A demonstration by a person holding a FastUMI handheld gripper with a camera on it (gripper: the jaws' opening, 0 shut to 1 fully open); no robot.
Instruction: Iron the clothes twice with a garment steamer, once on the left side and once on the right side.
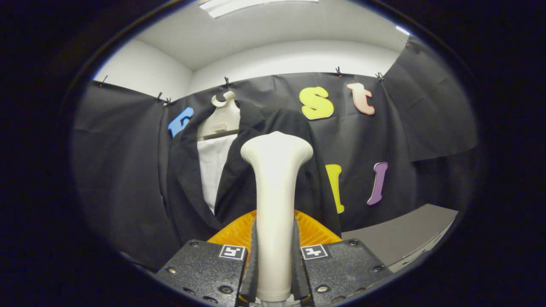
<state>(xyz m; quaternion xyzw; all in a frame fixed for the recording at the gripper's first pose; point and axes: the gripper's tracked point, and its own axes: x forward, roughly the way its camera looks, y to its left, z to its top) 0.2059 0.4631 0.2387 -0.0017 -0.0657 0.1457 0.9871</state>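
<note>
The gripper [275, 260] clamped both fingers on the cream garment steamer [275, 187], upright before a dark jacket [239, 187] on a hanger [222, 119].

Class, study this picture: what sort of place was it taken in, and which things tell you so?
Probably an indoor test booth set up for garment steaming. Black cloth is clipped up as a wall, a dark jacket hangs on a hanger, and the gripper is shut on a garment steamer.
</note>
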